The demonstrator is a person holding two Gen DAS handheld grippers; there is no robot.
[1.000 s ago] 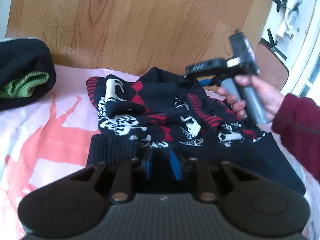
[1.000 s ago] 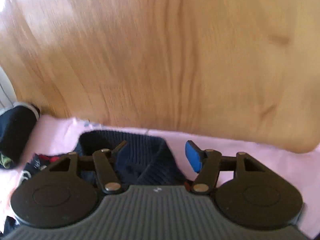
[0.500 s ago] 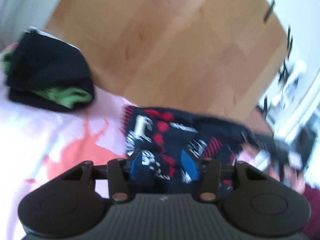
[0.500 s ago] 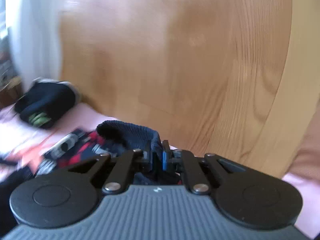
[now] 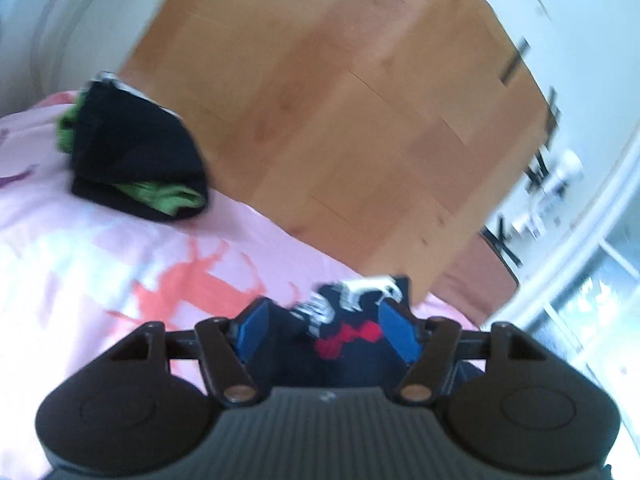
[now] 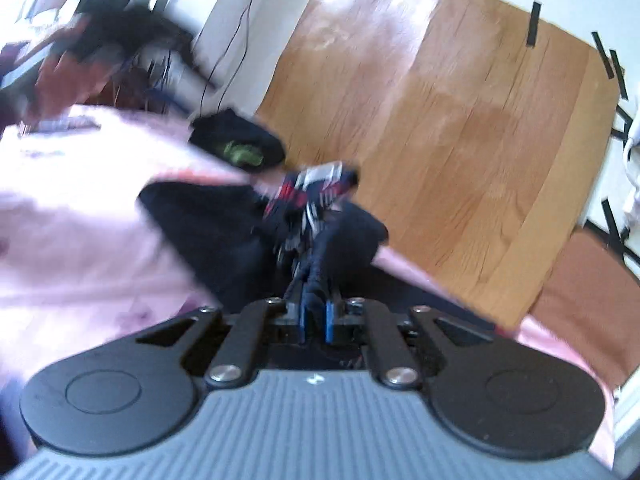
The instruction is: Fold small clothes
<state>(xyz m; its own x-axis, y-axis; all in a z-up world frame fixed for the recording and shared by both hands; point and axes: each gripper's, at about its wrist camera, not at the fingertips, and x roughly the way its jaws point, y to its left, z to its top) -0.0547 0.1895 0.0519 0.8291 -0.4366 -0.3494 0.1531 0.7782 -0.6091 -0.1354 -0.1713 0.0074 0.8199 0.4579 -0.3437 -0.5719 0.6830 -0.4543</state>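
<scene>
A small dark navy knit sweater with a red and white pattern lies on the pink bedsheet. My right gripper is shut on a fold of the sweater and holds it lifted, the cloth stretching away from the pads. In the left wrist view my left gripper is open, its blue pads standing wide apart on either side of the patterned sweater, not clamping it. Both views are motion-blurred.
A folded black and green garment lies on the sheet at the far left, also in the right wrist view. A wooden headboard stands behind the bed. Cables and clutter sit at the back left.
My right gripper closed on the sweater and has pulled it up and back. My left gripper opened wider and let go of the hem, swinging to the left.
</scene>
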